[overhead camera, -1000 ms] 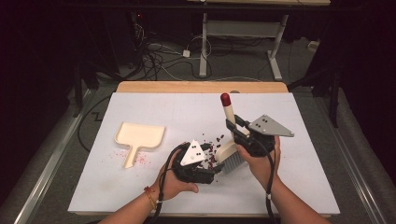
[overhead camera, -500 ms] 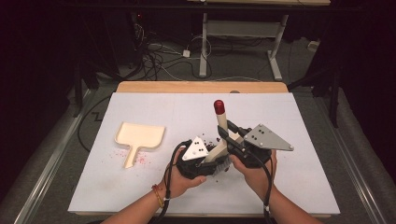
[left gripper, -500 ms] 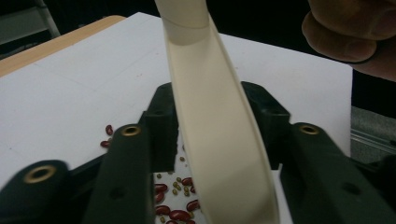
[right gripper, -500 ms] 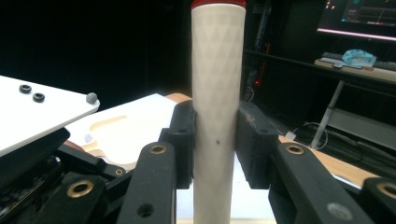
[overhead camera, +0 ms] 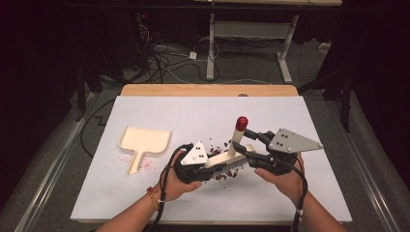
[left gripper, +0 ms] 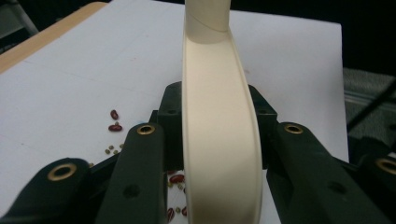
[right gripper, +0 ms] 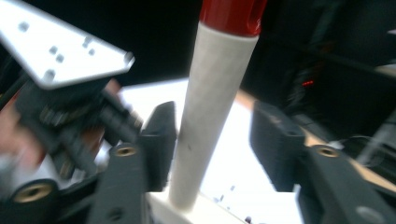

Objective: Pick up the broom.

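Since the earlier frames the brush [overhead camera: 231, 162] has been passed from one gripper toward the other: its red-tipped handle [overhead camera: 240, 129] has swung a little left and tilted, and the left gripper [overhead camera: 205, 169], whose jaws have just been closing, is now clamped on the cream back of the brush head, as its own view shows with the pads pressed on both sides of the head [left gripper: 219, 140]; the right gripper [overhead camera: 246, 145] has just been opening, and in its own view the pale handle [right gripper: 212, 116] stands between jaws that are apart, one pad perhaps touching it and the other clearly off it. The brush is held low over the white sheet [overhead camera: 159, 106], right of centre and toward the near edge, bristles down. Red beans and small green ones [overhead camera: 223, 175] lie scattered under and just beside the brush, so sweeping is judged hardly begun; the handover seems nearly done, with the right gripper not yet drawn off. The dustpan [overhead camera: 143, 143] lies well apart to the left, with a few red specks [overhead camera: 145, 166] near its handle; no beans are seen inside it, so gathering and loading are judged still left.
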`<state>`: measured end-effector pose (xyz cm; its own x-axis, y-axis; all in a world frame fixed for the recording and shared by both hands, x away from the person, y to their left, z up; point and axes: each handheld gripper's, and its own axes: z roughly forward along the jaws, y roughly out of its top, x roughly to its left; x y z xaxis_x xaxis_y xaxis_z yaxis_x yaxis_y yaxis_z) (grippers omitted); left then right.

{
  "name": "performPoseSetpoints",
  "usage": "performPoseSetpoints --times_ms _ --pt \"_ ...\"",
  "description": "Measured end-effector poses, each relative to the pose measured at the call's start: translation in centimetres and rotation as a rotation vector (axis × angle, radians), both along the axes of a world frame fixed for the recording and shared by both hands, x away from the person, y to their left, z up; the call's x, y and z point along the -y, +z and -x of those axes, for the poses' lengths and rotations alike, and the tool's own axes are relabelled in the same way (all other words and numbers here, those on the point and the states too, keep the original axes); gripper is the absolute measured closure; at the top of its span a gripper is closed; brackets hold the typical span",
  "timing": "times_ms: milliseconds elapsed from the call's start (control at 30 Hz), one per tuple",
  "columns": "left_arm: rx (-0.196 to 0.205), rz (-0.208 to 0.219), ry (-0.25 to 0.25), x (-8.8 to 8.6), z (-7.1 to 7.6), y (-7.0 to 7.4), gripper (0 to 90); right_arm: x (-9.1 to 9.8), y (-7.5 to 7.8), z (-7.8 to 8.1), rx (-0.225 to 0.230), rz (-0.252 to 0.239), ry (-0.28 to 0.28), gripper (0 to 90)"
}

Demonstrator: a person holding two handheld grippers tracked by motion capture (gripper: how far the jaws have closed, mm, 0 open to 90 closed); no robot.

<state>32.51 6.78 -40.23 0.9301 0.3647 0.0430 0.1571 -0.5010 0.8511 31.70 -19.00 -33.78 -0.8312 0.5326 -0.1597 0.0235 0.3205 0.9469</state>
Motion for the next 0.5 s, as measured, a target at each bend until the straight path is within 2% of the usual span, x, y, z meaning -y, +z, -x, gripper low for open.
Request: performPoseSetpoints --times_ms 33,67,100,133,167,200,233,300,333,400,433,500 --pt "-0.001 -0.006 -0.009 -0.1 0.0 -0.1 65.6 0.3 -0.1 -0.1 -0.005 0.022 0.023 48.3" --pt "-0.005 -0.013 -0.022 -0.2 0.0 -0.2 65.6 0.3 -0.1 -0.1 -0.005 0.022 0.023 48.3" --pt "-0.014 -0.017 -0.052 -0.4 0.1 -0.2 65.6 1.2 -0.6 -0.6 -0.027 0.087 0.092 44.7" --pt "-0.014 -0.017 -0.052 -0.4 0.1 -0.2 65.6 1.4 -0.9 -0.8 -0.042 0.127 0.112 42.3" --pt "-0.017 -0.022 -0.081 -0.5 0.1 -0.1 65.6 1.6 -1.3 -1.0 -0.063 0.154 0.133 41.3" --pt "-0.017 -0.022 -0.081 -0.5 0.1 -0.1 65.6 1.7 -1.7 -1.2 -0.078 0.172 0.15 40.9" --pt "-0.029 -0.012 -0.109 -0.6 0.1 -0.1 65.6 1.7 -2.2 -1.6 -0.106 0.205 0.18 39.9" --pt "-0.033 -0.01 -0.124 -0.6 0.2 -0.1 65.6 1.7 -2.5 -1.8 -0.121 0.221 0.198 39.3" --pt "-0.034 -0.01 -0.138 -0.6 0.2 -0.1 65.6 1.4 -3.4 -2.3 -0.152 0.255 0.236 38.8" --pt "-0.039 0.002 -0.17 -0.6 0.4 0.0 65.6 1.1 -4.0 -2.7 -0.189 0.285 0.29 37.8" --pt "-0.039 0.002 -0.17 -0.6 0.4 0.0 65.6 0.8 -4.3 -2.7 -0.192 0.305 0.3 37.0" --pt "-0.046 0.009 -0.206 -0.7 0.5 0.0 65.6 0.4 -5.0 -3.0 -0.223 0.323 0.353 38.6"
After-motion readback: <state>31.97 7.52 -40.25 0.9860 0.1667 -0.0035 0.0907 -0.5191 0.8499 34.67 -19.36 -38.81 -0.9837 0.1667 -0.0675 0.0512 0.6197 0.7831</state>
